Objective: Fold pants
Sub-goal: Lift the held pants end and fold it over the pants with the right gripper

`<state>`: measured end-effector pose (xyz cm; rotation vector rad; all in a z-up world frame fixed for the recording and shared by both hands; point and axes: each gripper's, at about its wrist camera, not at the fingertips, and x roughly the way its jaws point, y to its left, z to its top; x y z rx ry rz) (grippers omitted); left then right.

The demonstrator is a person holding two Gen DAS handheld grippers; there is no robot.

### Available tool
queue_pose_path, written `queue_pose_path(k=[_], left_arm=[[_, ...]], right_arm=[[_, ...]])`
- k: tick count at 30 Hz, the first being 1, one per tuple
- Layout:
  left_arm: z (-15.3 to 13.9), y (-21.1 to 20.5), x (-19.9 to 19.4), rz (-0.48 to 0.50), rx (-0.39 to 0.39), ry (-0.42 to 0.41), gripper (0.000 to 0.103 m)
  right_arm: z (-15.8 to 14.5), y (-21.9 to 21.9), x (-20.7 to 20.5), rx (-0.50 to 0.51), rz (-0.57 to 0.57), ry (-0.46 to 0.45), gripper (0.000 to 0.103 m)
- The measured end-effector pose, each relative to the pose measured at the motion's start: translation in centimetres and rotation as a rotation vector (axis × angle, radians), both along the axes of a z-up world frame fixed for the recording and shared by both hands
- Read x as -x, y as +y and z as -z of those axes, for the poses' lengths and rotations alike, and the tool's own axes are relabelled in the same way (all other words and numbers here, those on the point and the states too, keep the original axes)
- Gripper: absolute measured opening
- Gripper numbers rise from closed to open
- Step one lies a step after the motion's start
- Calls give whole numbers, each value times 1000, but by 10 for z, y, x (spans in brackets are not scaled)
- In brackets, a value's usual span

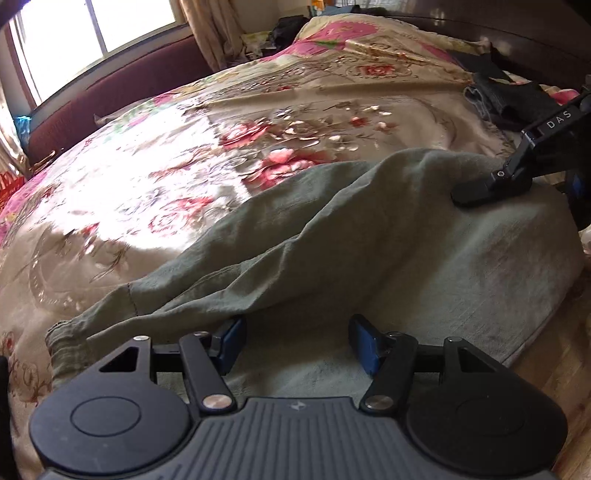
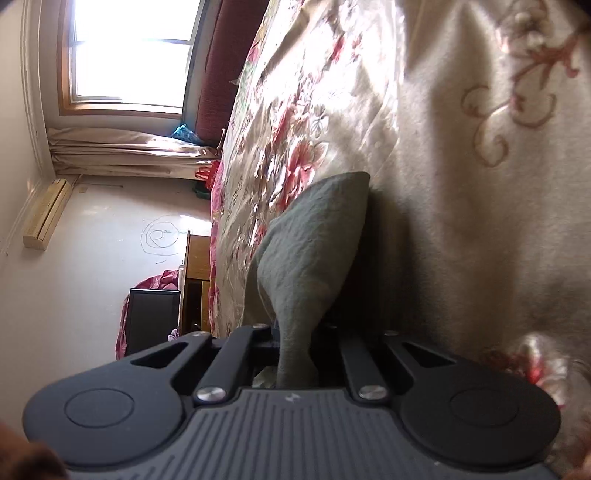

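Note:
Grey-green pants [image 1: 332, 236] lie on a floral bedspread [image 1: 184, 177], one leg stretching to the left with its ribbed cuff at the near left. My left gripper [image 1: 295, 343] is open, its blue-padded fingers [image 1: 232, 343] low over the near part of the pants, holding nothing. My right gripper [image 1: 476, 194] shows at the right in the left wrist view, pinching the pants' far edge. In the right wrist view my right gripper [image 2: 295, 354] is shut on a fold of the pants [image 2: 314, 251], which bulges out between its fingers.
Dark clothes [image 1: 509, 99] lie on the bed at the far right. A maroon headboard [image 1: 110, 99] and a bright window [image 1: 92, 29] are at the back left. The bed's near right edge drops to a wooden floor [image 1: 554, 369].

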<state>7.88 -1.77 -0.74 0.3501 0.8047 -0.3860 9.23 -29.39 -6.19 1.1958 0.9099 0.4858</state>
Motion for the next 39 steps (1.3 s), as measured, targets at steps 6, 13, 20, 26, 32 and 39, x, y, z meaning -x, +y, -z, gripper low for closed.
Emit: queue_pose_path(k=[6,13,20,26,32,39], left_arm=[[-5,-30,-3,90,56,44,75],[0,-46,3,112,165,22,76],[3,-6,8,18,248,7,76],[-4,33,7,-68,257,-44,76],[3,72,-8,-204,274,-39,77],[-5,137,2,-323,515,26,77]], right_arm=[[-23,-33,13,92,66,0,7],[-57,-40,24,248,129,50,7],[-125,38,-3,374,14,-43,11],[-156,127,-30,408,-92,-96,12],[-158,196,-37,486,-188,-107,12],[-134,266,-42,689,-332,-126,16]])
